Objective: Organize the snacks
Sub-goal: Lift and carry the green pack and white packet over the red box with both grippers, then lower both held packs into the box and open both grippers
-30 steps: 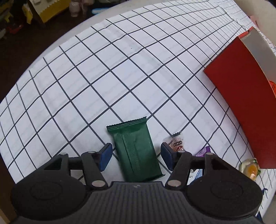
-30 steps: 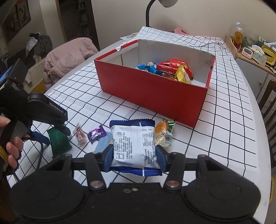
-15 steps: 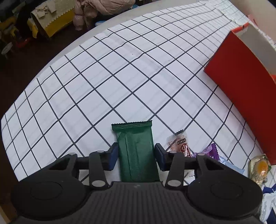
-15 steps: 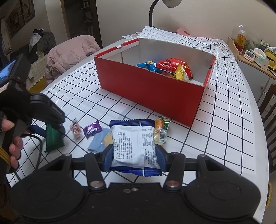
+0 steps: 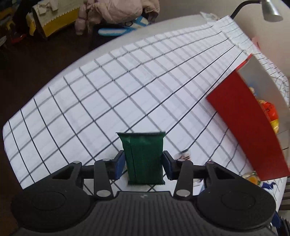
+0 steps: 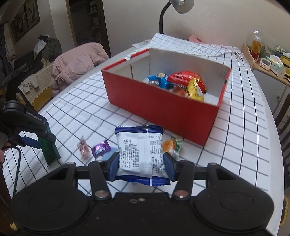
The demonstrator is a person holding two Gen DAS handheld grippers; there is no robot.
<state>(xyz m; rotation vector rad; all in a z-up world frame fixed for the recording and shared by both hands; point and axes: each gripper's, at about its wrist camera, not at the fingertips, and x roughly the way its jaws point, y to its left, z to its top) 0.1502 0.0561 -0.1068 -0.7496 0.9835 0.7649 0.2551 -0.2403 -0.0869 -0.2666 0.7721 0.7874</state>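
Note:
My left gripper [image 5: 144, 164] is shut on a dark green snack packet [image 5: 144, 154] and holds it above the checked cloth; both also show at the left of the right wrist view [image 6: 48, 145]. My right gripper [image 6: 141, 166] is shut on a white and blue snack packet [image 6: 140, 150], lifted off the table. A red box [image 6: 163, 109] with several bright snacks inside stands ahead of it, and at the right of the left wrist view [image 5: 250, 127].
Loose on the cloth lie a small pink candy [image 6: 83, 147], a purple candy [image 6: 100, 148], a light blue wrapper [image 6: 109, 154] and an orange-green sweet [image 6: 172, 145]. A desk lamp [image 6: 178, 7] stands behind the box. The table edge curves at the right.
My left gripper closed on the green packet and lifted it off the cloth, tilting up toward the box. My right gripper rose with the white and blue packet.

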